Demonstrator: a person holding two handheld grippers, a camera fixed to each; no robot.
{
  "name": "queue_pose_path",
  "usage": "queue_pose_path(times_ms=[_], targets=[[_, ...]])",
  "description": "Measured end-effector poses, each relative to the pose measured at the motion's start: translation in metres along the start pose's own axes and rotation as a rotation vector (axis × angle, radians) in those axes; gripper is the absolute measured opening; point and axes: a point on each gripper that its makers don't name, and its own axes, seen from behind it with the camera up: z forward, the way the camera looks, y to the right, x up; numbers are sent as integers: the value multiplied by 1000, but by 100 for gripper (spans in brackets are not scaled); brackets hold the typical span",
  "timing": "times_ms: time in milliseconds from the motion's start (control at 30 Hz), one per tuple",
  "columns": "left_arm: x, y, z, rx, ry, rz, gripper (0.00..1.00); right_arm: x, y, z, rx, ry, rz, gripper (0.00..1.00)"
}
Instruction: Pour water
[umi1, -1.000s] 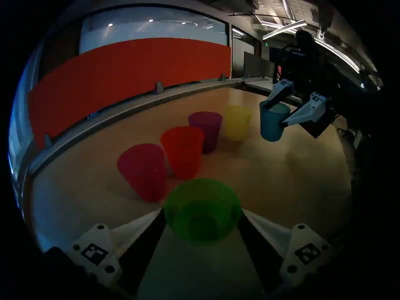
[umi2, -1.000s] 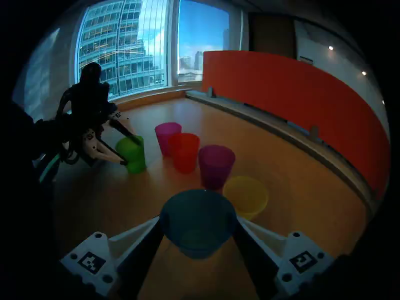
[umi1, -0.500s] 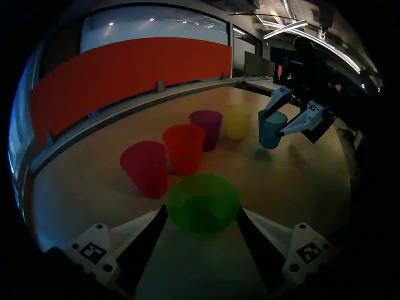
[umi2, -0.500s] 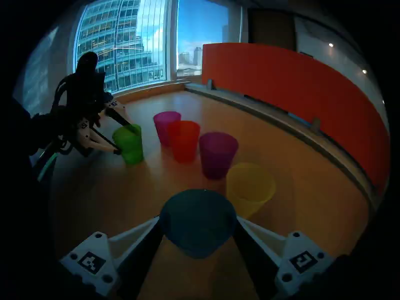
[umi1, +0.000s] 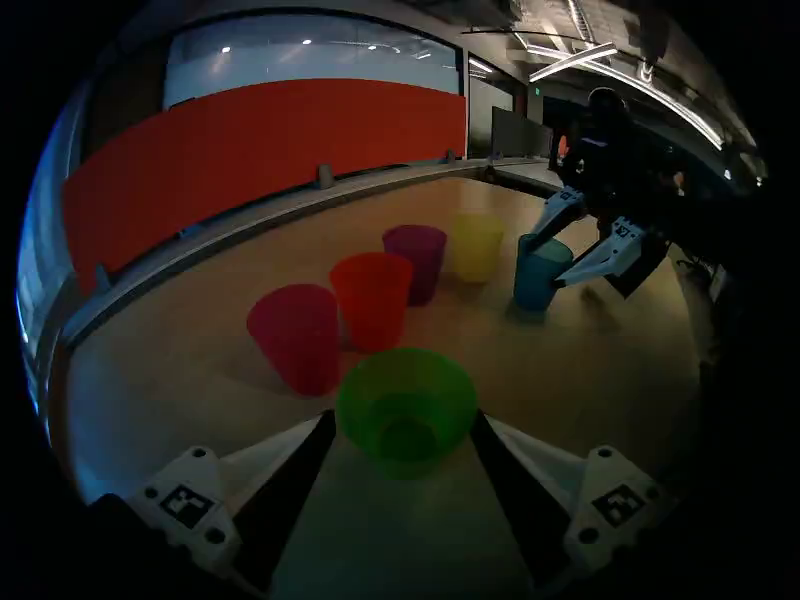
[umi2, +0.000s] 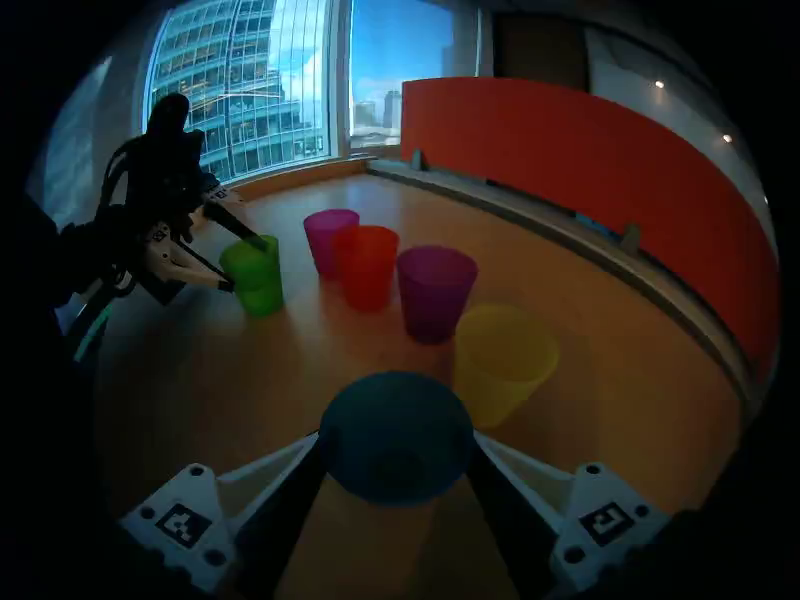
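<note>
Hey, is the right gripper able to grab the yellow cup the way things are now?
Probably not yet: the right gripper is shut on the blue cup. The yellow cup stands upright just beside it with nothing between, so the path looks free once that cup is let go.

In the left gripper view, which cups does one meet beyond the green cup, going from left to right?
Pink cup → orange cup → purple cup → yellow cup → blue cup, between the jaws of the right gripper. The green cup, in the left gripper, spans several, so it is left out.
</note>
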Motion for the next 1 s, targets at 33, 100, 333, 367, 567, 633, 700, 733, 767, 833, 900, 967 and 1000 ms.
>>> queue_pose_path(times_ms=[33, 100, 333, 367, 567, 633, 700, 733, 767, 833, 900, 967, 1000], targets=[[0, 0, 0, 0, 0, 0, 99, 0, 0, 0, 0, 0, 0, 92], [0, 0, 0, 0, -1, 0, 99, -1, 0, -1, -2, -1, 2, 93], [-3, 1, -2, 4, -3, 0, 99, -2, 1, -5, -10, 0, 15, 100], [-3, 2, -3, 6, -3, -1, 99, -2, 1, -6, -9, 2, 18, 100], [-4, 0, -11, 22, 2, -6, 99, -6, 1, -16, -22, 2, 15, 100], [-6, 0, -14, 31, 3, -10, 99, -9, 1, -20, -29, 2, 14, 100], [-8, -1, -18, 40, 5, -14, 99, -11, 1, -24, -36, 2, 15, 100], [-9, -2, -20, 45, 5, -17, 99, -12, 2, -26, -39, 3, 16, 100], [-10, -2, -22, 51, 6, -19, 99, -13, 2, -28, -42, 3, 18, 100], [-12, -3, -27, 62, 9, -25, 99, -14, 3, -33, -52, 6, 20, 100], [-13, -4, -32, 73, 12, -31, 99, -16, 4, -38, -61, 8, 22, 100], [-14, -5, -36, 82, 14, -37, 99, -17, 4, -43, -69, 10, 23, 100], [-15, -6, -38, 90, 15, -39, 99, -18, 4, -45, -73, 12, 23, 100]])
